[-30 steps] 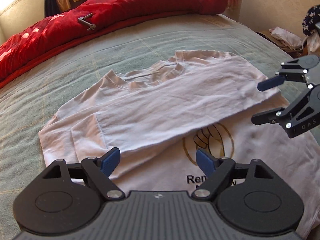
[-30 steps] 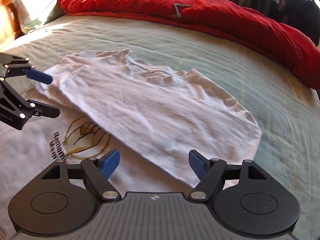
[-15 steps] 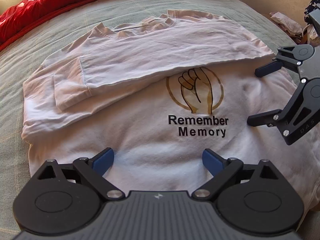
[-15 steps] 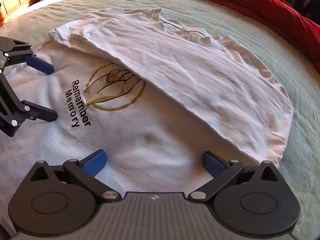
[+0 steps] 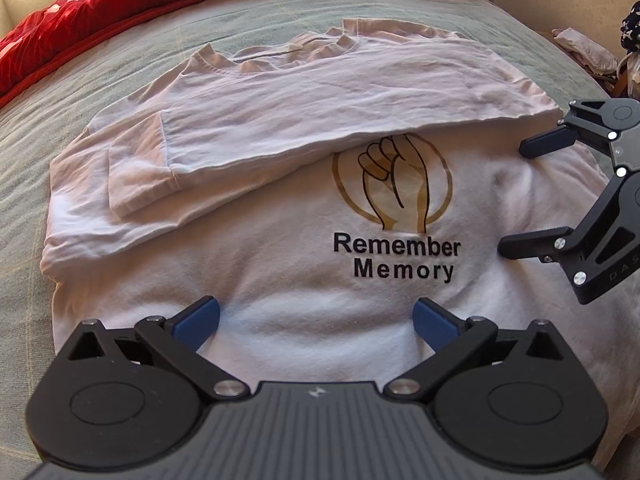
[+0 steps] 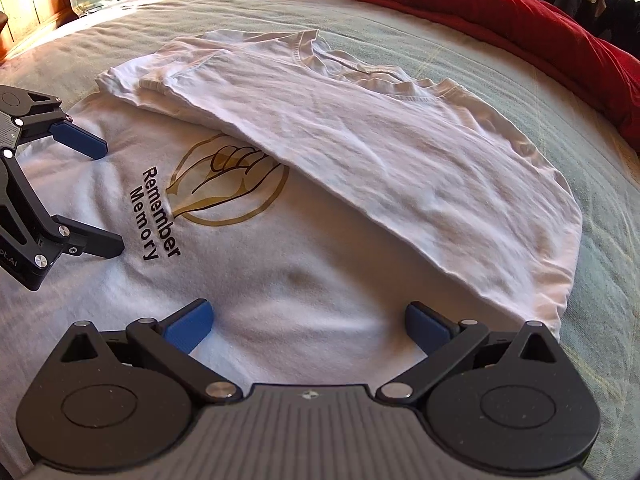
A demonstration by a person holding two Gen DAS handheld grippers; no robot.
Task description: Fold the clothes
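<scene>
White T-shirt (image 5: pixel 280 300) lies on the bed (image 5: pixel 120 64), far side folded over; left gripper (image 5: pixel 316 320) and right gripper (image 6: pixel 306 320), fingers apart, hover over the near half, likely the next fold.

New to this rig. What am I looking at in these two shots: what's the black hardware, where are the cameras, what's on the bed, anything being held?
There is no robot arm here. A person holds one hand-held pair of tongs in each hand, and each carries a fisheye camera looking forward along its two blue-tipped fingers.

The left wrist view shows the left tongs at the bottom, with the right tongs entering from the right edge. The right wrist view is the mirror case: the right tongs at the bottom, the left tongs at the left edge.

On the bed lies a white T-shirt, partly folded: its upper part is laid over onto the body, just covering the top of a gold fist logo above the words "Remember Memory". A red quilt lies along the far side.

Both tongs are open over the shirt; neither holds anything.
</scene>
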